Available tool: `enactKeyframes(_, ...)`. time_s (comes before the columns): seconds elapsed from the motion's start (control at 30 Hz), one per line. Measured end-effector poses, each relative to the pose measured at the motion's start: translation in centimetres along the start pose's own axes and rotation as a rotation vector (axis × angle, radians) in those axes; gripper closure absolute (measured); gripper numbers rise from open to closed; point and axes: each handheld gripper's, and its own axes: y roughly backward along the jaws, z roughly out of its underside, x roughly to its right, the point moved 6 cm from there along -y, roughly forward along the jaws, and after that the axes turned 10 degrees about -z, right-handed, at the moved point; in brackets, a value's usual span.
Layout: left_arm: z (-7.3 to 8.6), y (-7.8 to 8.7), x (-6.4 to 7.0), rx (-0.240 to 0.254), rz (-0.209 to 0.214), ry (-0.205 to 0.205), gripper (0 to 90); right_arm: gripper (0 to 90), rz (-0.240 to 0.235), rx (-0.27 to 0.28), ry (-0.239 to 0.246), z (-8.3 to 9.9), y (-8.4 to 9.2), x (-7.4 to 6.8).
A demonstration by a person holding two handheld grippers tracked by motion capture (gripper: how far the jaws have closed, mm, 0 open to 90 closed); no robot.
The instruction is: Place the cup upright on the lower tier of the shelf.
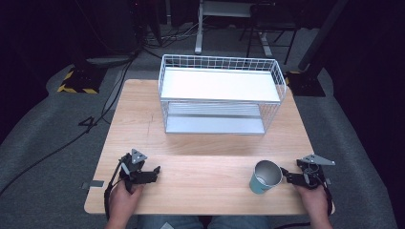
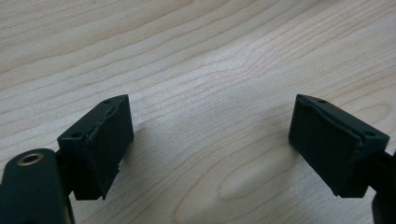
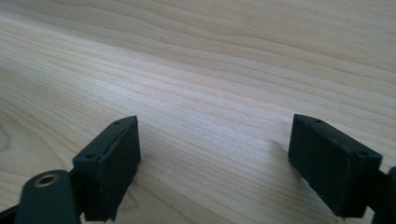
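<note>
A teal cup [image 1: 264,177] with a shiny metal inside stands upright near the table's front right. My right gripper [image 1: 286,176] rests just right of it, jaws pointing at the cup, apart from it as far as I can tell. In the right gripper view, the right gripper [image 3: 215,144] is open over bare wood with nothing between the jaws. My left gripper [image 1: 154,172] lies at the front left, pointing right. The left gripper view shows the left gripper [image 2: 210,126] open too, wood grain between its jaws.
A white two-level wire rack [image 1: 219,85] stands at the back middle of the wooden table [image 1: 200,143], both shelves bare. Cables and a yellow-black striped stand base [image 1: 76,82] lie on the grey floor beyond the table's left side.
</note>
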Motion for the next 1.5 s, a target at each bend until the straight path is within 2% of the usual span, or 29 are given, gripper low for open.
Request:
enactKeyframes(0.17,0.0,0.0,-0.1,0.0,0.006,-0.004,15.0,15.4,0.03,0.001,-0.027,0.0,0.0,0.2)
enactKeyframes(0.33,0.3,0.2,-0.6,0.006,0.032,-0.033,15.3,15.6,0.024,0.001,-0.027,0.2,0.2,0.1)
enactKeyframes(0.43,0.3,0.2,-0.7,0.005,0.038,-0.035,15.3,15.7,0.01,0.001,-0.008,0.4,0.4,-0.1)
enactKeyframes(0.53,0.3,0.2,-0.7,0.005,0.036,-0.036,15.3,15.7,0.002,0.005,-0.01,0.5,0.8,-0.3)
enactKeyframes(0.67,0.2,0.1,-0.6,0.005,0.03,-0.024,15.3,15.8,-0.022,0.012,-0.001,1.0,2.4,-0.6)
enactKeyframes(0.83,0.0,0.0,-0.7,0.009,0.031,-0.032,15.0,15.9,-0.044,0.023,0.024,1.4,4.0,-1.4)
enactKeyframes(0.87,0.0,-0.1,-0.7,0.004,0.032,-0.032,15.0,15.9,-0.059,0.034,0.04,1.6,4.8,-2.1)
enactKeyframes(1.07,-0.1,-0.2,-0.6,0.004,0.029,-0.029,15.0,15.9,-0.11,0.058,0.081,1.5,6.1,-4.4)
enactKeyframes(1.13,-0.1,-0.2,-0.6,0.004,0.03,-0.03,15.0,15.9,-0.114,0.057,0.084,1.5,6.2,-4.7)
enactKeyframes(1.17,-0.2,-0.2,-0.6,0.004,0.029,-0.032,15.0,15.9,-0.134,0.057,0.106,1.6,6.3,-5.6)
enactKeyframes(1.23,-0.2,-0.2,-0.6,0.004,0.03,-0.03,15.0,15.9,-0.152,0.054,0.12,1.6,6.4,-6.3)
enactKeyframes(1.3,-0.2,-0.3,-0.5,0.006,0.028,-0.025,15.0,15.9,-0.157,0.054,0.122,1.5,6.5,-6.6)
enactKeyframes(1.5,-0.2,-0.3,-0.5,0.004,0.027,-0.027,15.0,15.9,-0.215,0.037,0.14,1.5,6.3,-8.7)
